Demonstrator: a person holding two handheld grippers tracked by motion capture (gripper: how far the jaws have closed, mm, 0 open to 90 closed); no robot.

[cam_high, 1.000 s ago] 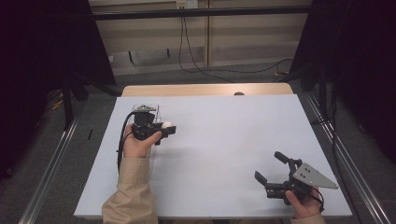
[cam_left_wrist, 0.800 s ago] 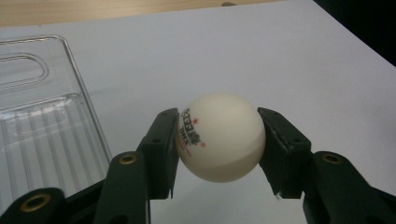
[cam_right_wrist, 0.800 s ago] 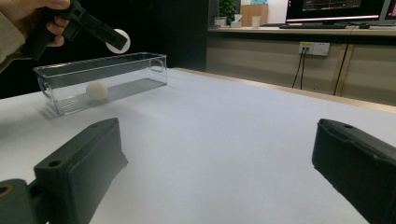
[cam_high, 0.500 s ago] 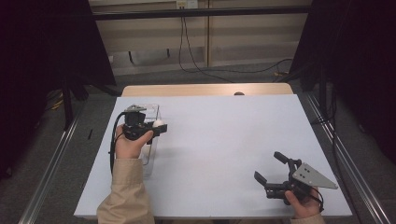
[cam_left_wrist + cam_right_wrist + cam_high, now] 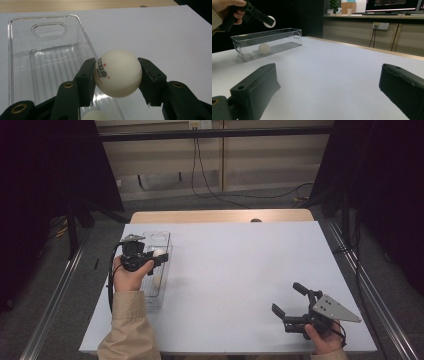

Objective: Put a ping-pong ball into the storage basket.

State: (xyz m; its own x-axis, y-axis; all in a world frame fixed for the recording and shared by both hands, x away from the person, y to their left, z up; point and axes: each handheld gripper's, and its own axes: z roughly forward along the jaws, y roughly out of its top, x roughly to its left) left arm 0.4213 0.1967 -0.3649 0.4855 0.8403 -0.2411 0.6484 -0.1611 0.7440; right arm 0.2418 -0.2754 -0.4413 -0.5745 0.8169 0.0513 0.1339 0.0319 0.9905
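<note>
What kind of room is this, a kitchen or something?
Probably a lab or office workroom, not a kitchen: a bare white table framed by dark curtains, computer monitors on a desk behind, and wall sockets with cables.

We see a clear, glossy plastic bin (image 5: 47,62) with a ribbed floor, a smooth matt white ball (image 5: 117,73), and a matt white, perhaps laminated, table (image 5: 240,270).
</note>
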